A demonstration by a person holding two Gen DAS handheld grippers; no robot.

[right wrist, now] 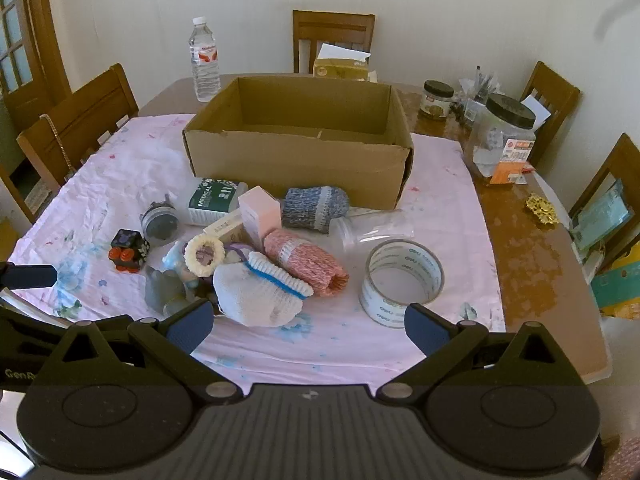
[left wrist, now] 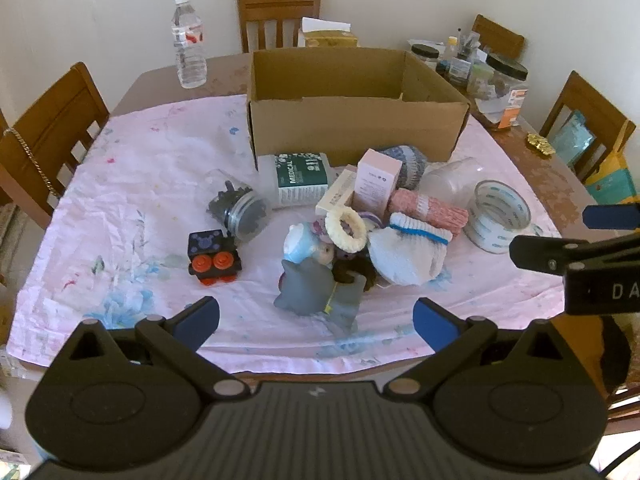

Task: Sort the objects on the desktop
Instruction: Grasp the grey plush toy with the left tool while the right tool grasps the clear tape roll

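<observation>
Nearest, both the left gripper and right gripper hover over the bench's near edge, fingers wide apart and empty. Mid-bench, the white sock lies tangled in a heap against the pink roll; grabbing one could drag neighbours. Beyond, the cardboard box waits empty.

"MEDICAL" stood in white on the green label of the lying bottle. My tape roll read "deli", and my right gripper showed "DA".
</observation>
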